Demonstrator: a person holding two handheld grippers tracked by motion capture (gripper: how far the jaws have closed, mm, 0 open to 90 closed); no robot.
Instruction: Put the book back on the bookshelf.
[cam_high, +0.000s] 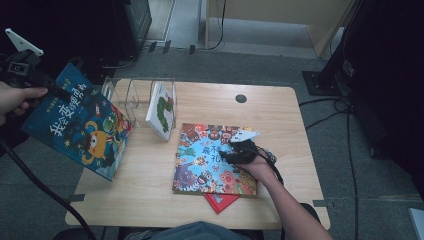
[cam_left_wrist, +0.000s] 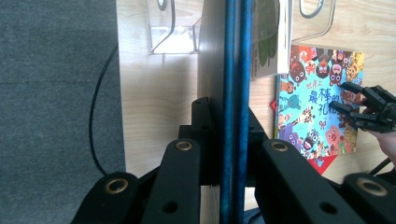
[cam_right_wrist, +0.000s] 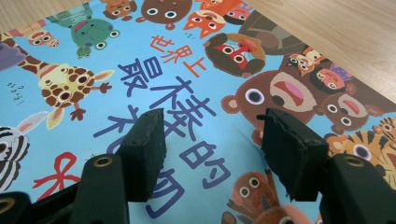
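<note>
Currently the left gripper is clamping the blue book edge-on between its jaws, holding it tilted in the air just left of the clear book rack, off the table's left edge. The right gripper, jaws standing wide with nothing between them, is resting over the animal-cover book lying flat right of the rack. A green-and-white book is standing in the rack.

Dark-blue monster book; sky-blue animal-crowded book
</note>
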